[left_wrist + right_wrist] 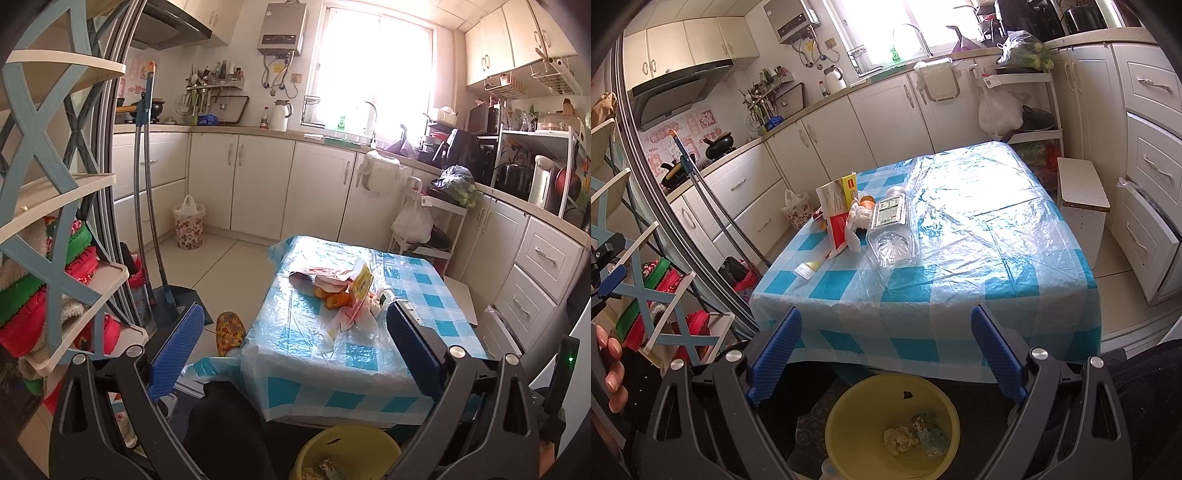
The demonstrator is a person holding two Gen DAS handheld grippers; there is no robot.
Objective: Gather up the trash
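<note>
A small table with a blue-and-white checked cloth (pixel 960 288) holds a heap of trash: a clear plastic bottle (pixel 892 232) lying on its side, a red-and-yellow paper carton (pixel 838 206), crumpled white tissue (pixel 858 218), orange peel (pixel 334 297) and a small yellow-white wrapper (pixel 809 268). A yellow bin (pixel 846 424) stands on the floor below the table's near edge, with crumpled paper and a wrapper inside. My right gripper (pixel 886 354) is open and empty above the bin. My left gripper (pixel 295 354) is open and empty, short of the heap.
A shoe rack (pixel 55 229) stands at the left, with a broom and dustpan (pixel 166 295) beside it. A floral waste basket (pixel 189 225) sits by the far cabinets. A white stool (pixel 1082 195) and a trolley (pixel 1019 107) stand right of the table.
</note>
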